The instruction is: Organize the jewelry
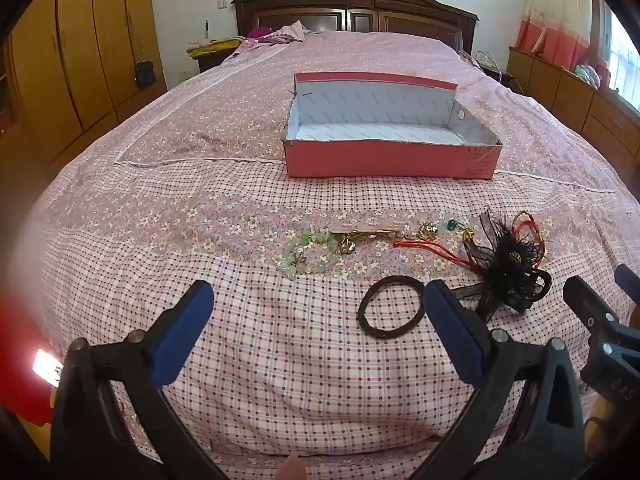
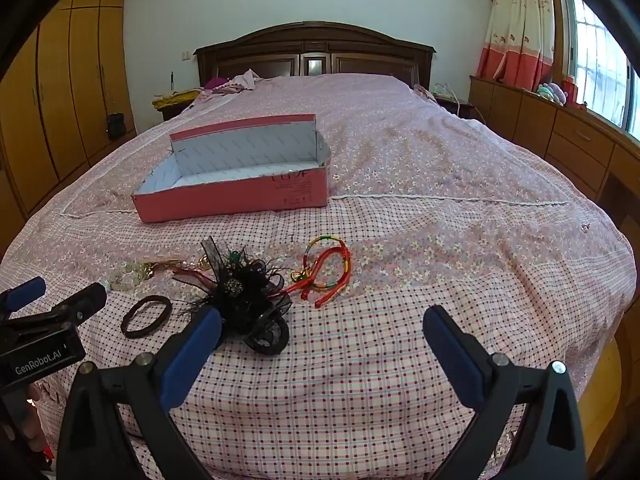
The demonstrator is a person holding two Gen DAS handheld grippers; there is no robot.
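Note:
An open pink box [image 1: 392, 158] [image 2: 232, 200] with a pale lining stands on the bed beyond the jewelry. In front of it lie a green bead bracelet [image 1: 308, 254], a gold hair clip [image 1: 368, 234], a black hair tie [image 1: 391, 306] [image 2: 146, 316], a black feathered hair clip [image 1: 508, 276] [image 2: 248, 300] and red cord bracelets [image 2: 326, 270]. My left gripper [image 1: 319, 304] is open and empty, above the quilt near the hair tie. My right gripper [image 2: 322, 332] is open and empty, with its left finger close to the feathered clip.
The bed's pink patterned quilt [image 1: 280, 360] fills both views. A dark wooden headboard [image 2: 316, 50] stands at the far end. Yellow wardrobes [image 1: 80, 60] line the left. Low wooden cabinets [image 2: 560, 132] and a curtained window are on the right.

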